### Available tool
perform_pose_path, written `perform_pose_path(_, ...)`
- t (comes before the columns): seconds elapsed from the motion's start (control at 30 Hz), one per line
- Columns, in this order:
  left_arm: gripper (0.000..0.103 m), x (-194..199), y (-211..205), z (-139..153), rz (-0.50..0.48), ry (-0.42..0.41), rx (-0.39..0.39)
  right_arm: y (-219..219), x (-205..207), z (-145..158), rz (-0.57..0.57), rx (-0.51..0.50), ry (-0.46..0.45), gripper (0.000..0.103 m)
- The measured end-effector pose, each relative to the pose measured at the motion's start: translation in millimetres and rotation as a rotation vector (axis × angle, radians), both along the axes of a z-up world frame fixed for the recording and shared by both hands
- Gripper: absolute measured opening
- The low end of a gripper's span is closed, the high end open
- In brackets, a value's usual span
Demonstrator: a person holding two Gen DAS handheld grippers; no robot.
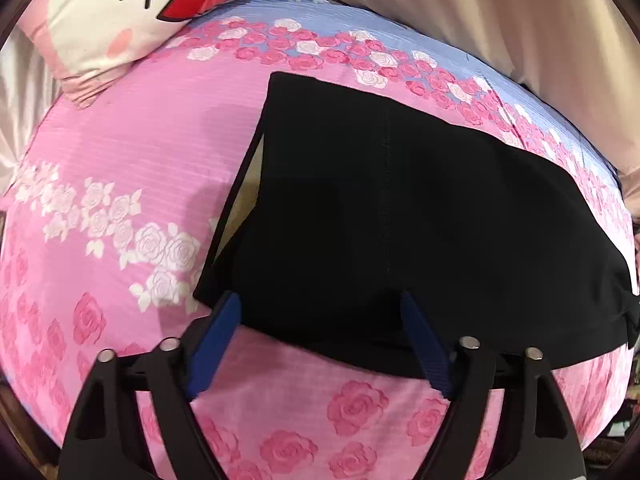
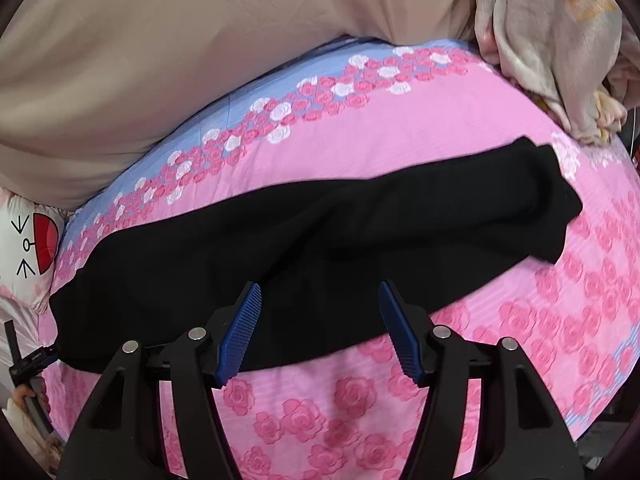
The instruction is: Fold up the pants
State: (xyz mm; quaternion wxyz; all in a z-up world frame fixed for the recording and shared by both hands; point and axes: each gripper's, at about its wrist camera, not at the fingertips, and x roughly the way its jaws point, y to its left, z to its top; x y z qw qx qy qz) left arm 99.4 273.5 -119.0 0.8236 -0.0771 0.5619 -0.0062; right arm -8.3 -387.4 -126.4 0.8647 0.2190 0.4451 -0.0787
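Black pants (image 1: 400,220) lying lengthwise, legs together, across the rose-print bedspread (image 1: 120,152) toward its near edge, lengthwise fold apparently done, left gripper (image 1: 320,312) and right gripper (image 2: 318,300) both gaping, clamping nothing, over the near hem; next, likely pinching one end and carrying it to the other

Plain black pants (image 1: 400,220) are lying on a bedsheet (image 1: 140,152) that is showing pink ground with deeper pink and white roses — and a pale blue band. A white pillow (image 1: 100,20) is displaying pink blushes, black lines, a red mouth. Beige curtain (image 2: 200,40) behind.
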Motion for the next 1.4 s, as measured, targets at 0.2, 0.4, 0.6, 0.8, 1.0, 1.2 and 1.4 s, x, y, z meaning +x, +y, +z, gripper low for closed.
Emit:
perform_pose_path(0.2, 0.018, 7, 2, 9, -0.158, 0.012, -0.037, 11, -5, 3, -0.002, -0.021, 0.004, 0.06)
perform_pose_path(0.4, 0.036, -1, 33, 4, -0.163, 0.054, -0.01, -8, -21, 1, -0.051, -0.073, 0.012, 0.07)
perform_pose_path(0.6, 0.052, -5, 20, 29, -0.045, -0.039, -0.006, -73, -44, -7, -0.215, -0.033, 0.023, 0.07)
perform_pose_path(0.8, 0.065, -23, 15, 89, 0.151, -0.191, 0.077, -143, -40, -7, -0.376, 0.084, 0.011, 0.07)
perform_pose_path(1.0, 0.069, -19, -34, 94, 0.135, -0.197, 0.128, -171, 10, -16, -0.454, -0.012, 0.054, 0.07)
perform_pose_path(1.2, 0.073, -33, -65, 84, 0.176, -0.179, 0.055, -200, 63, -58, -0.253, 0.031, 0.254, 0.014)
perform_pose_path(1.4, 0.074, -51, -54, 89, 0.248, -0.175, 0.068, -187, 12, 67, -0.024, -0.078, -0.232, 0.007)
